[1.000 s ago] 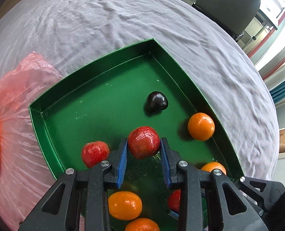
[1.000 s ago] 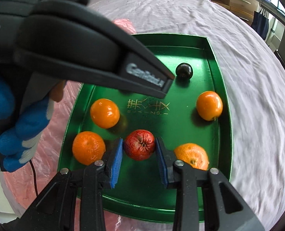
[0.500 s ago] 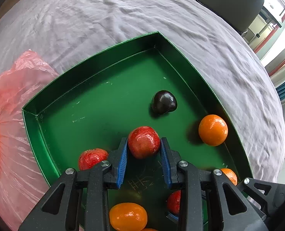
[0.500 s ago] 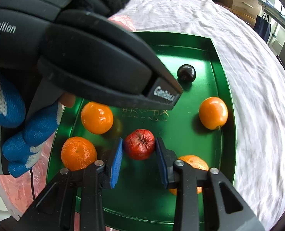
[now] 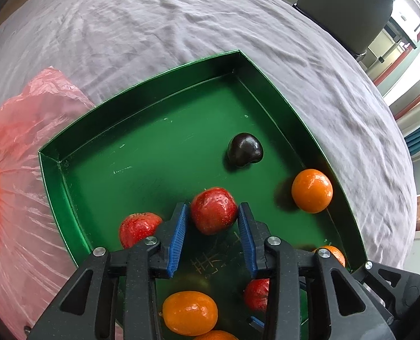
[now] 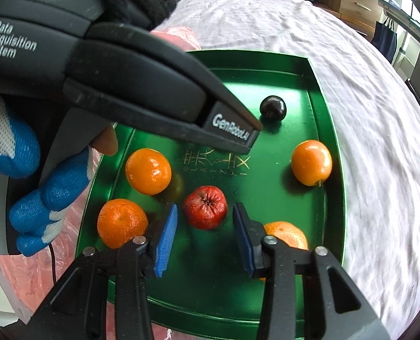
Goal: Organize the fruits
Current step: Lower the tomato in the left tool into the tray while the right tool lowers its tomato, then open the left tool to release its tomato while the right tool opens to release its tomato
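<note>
A green tray (image 5: 141, 90) holds several fruits. My left gripper (image 5: 213, 215) is shut on a shiny red apple (image 5: 214, 210) above the tray floor. Another red fruit (image 5: 137, 228) lies to its left, a dark plum (image 5: 245, 149) and an orange (image 5: 312, 190) to the right. In the right wrist view my right gripper (image 6: 205, 215) is open, its blue pads either side of a wrinkled red fruit (image 6: 205, 206) that rests on the tray (image 6: 331, 170) without touching them. Oranges (image 6: 148, 170) (image 6: 122, 222) (image 6: 311, 162) lie around it.
The left gripper's black body (image 6: 124, 85) and a blue-gloved hand (image 6: 39, 198) fill the upper left of the right wrist view. A pink plastic bag (image 5: 19, 170) lies left of the tray. A wrinkled grey cloth (image 5: 181, 22) covers the table. A chair (image 5: 346, 8) stands beyond.
My right gripper has opened off the wrinkled red fruit, which now sits free on the tray. My left gripper, still holding its apple, has moved further over the tray.
</note>
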`<state>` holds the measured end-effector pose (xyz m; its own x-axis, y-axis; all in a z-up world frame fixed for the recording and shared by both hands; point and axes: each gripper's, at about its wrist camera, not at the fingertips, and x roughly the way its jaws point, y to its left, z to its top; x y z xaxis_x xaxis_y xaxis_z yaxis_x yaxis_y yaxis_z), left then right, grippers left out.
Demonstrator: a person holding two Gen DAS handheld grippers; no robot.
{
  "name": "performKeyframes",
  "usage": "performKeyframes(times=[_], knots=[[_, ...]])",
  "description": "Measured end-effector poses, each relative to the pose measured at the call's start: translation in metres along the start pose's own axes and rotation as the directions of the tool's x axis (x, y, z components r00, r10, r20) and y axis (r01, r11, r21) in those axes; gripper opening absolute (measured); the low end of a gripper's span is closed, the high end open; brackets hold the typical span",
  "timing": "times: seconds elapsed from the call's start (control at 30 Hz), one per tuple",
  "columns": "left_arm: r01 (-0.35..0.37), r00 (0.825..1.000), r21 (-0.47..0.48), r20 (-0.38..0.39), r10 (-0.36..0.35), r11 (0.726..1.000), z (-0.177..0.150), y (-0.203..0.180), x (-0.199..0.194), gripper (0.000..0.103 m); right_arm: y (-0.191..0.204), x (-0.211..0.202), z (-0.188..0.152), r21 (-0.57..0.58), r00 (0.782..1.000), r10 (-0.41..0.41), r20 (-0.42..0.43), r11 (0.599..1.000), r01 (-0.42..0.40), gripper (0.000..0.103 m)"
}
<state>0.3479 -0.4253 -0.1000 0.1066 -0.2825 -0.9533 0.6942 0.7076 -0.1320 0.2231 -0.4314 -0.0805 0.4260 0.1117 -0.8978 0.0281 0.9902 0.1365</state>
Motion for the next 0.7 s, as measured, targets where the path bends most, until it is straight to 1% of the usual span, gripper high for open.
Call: performKeyframes(times=[0.3,0.6,0.7], knots=[[0.003,0.999,0.025,0.040,-0.004,1.000,-0.011,-0.004,-0.027,0.034,-0.002,-0.024,-0.010,0.010,0.999,-0.019,0.026,1.000,0.019,0.063],[0.026,0.998,0.041,0.064,-0.029,0.999,-0.033,-0.014,-0.059,0.034,-0.002,-0.050,-0.032,0.033,0.998,-0.044,0.036,0.999,0.043,0.063],[0.043,0.997,0.030,0.063,-0.045,0.999,-0.046,-0.014,-0.072,0.034,-0.001,-0.062,-0.038,0.038,0.998,-0.049,0.040,0.998,0.047,0.063]])
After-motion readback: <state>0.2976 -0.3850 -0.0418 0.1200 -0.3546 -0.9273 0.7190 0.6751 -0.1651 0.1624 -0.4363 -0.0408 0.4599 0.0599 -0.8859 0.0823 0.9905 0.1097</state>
